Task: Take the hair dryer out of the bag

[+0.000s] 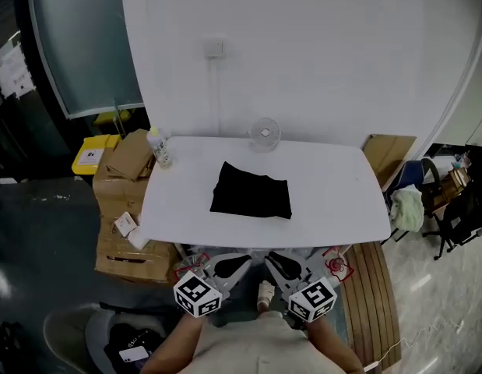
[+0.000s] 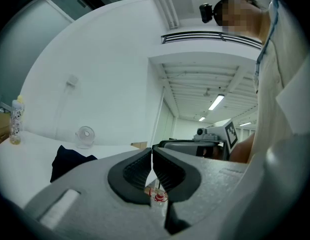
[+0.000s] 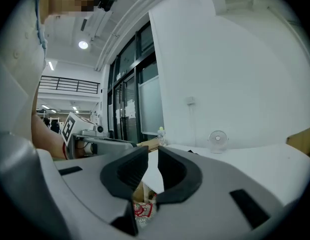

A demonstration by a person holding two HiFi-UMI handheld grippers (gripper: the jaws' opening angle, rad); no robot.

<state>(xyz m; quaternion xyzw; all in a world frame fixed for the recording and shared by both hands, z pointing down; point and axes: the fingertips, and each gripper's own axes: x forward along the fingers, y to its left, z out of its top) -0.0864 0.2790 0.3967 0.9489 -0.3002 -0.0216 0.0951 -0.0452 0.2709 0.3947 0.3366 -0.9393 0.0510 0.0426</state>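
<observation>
A flat black bag [image 1: 251, 191] lies on the middle of the white table [image 1: 334, 201]; no hair dryer shows outside it. Both grippers hang below the table's near edge, close to the person's body, pointing towards each other. My left gripper [image 1: 247, 259] [image 2: 151, 151] is shut, its pads touching with nothing between them; the bag [image 2: 69, 161] sits off to its left. My right gripper [image 1: 267, 257] [image 3: 152, 154] stands open by a narrow gap and holds nothing. Each gripper's marker cube shows in the other's view.
A small white fan [image 1: 265, 133] stands at the table's far edge and a bottle [image 1: 158, 148] at its far left corner. Cardboard boxes [image 1: 124, 209] and a yellow bin [image 1: 93, 154] crowd the floor on the left. A wooden bench [image 1: 373, 294] is on the right.
</observation>
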